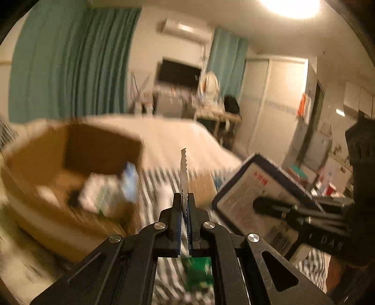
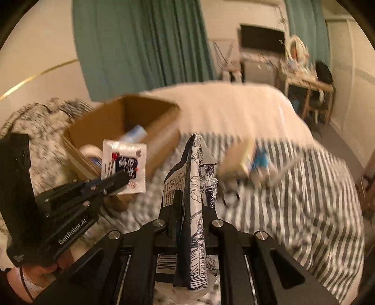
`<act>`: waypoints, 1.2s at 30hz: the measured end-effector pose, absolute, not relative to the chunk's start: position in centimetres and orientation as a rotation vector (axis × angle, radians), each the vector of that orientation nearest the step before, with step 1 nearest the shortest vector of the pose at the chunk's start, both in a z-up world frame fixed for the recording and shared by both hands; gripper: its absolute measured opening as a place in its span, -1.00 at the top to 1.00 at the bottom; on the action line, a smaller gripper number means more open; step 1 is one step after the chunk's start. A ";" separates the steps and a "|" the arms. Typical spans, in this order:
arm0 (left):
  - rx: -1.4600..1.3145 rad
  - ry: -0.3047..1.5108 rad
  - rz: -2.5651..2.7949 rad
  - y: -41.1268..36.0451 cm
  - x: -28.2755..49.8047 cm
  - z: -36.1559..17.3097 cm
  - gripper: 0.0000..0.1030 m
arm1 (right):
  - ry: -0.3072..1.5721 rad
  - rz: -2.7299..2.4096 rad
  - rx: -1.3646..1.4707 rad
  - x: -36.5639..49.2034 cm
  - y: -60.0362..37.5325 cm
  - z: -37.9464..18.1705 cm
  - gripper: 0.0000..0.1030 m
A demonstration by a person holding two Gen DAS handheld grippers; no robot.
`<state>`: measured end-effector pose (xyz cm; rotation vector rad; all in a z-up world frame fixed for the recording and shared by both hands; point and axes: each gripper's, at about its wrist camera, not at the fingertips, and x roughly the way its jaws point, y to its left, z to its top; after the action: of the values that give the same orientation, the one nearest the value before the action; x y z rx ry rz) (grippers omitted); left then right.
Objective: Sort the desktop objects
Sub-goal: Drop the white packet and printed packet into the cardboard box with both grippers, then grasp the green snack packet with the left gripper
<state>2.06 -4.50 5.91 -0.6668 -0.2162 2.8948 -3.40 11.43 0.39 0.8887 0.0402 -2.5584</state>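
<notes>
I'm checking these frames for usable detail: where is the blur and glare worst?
Left wrist view: ceiling lamp blows out top right; brown cardboard box smeared by motion, the left gripper and its flat white sachet sharp. Right wrist view: striped bedding streaked, the blue-patterned packet crisp.

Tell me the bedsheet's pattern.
Dark and white stripes on the bedsheet; clearest in the right wrist view.

Both wrist views look forward over the striped bed (image 2: pixel 293 199), close above it, sharing the cardboard box (image 1: pixel 46 178) (image 2: pixel 131 117) ahead-left.
</notes>
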 end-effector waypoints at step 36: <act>-0.875 -0.137 2.854 -5.6 1.8 6.0 -0.92 | 0.031 -2.658 1.029 -2.6 14.8 3.9 -0.43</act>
<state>1.85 -5.64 5.98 -0.8748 -0.1373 2.8539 -2.56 14.78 3.88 1.0293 0.0311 -2.6584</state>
